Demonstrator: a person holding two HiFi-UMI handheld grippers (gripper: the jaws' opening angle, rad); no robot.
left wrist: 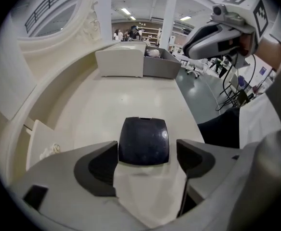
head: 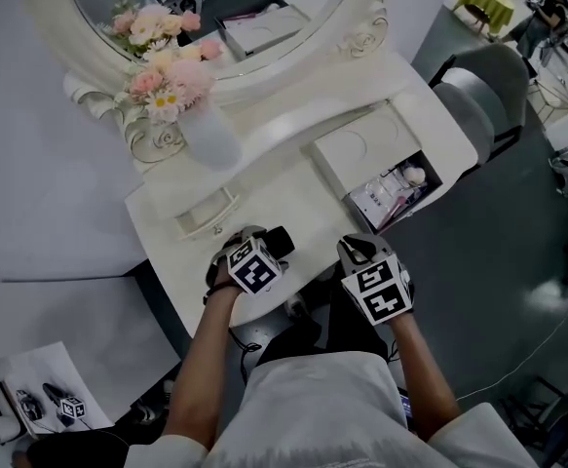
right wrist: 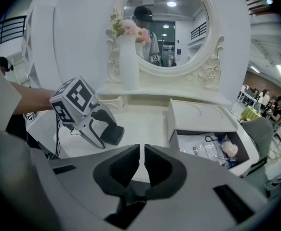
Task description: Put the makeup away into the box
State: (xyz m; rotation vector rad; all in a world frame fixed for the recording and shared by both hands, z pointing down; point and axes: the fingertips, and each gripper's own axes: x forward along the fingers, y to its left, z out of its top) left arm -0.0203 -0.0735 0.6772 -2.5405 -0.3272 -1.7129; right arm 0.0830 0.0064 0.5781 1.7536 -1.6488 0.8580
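Left gripper view, lower centre: your left gripper (left wrist: 147, 150) stands wide around the black compact (left wrist: 144, 138), not clamping. Your right gripper (right wrist: 144, 158) is nearly closed, empty.

Dark compact (left wrist: 144, 141) between the wide-apart jaws — white tabletop (left wrist: 130, 97) and open box (left wrist: 162, 69) beyond

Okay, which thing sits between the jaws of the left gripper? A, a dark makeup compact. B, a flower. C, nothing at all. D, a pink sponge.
A: the left gripper view shows a dark compact lying on the white table between the wide-apart jaws of the left gripper, with a gap showing beside it.
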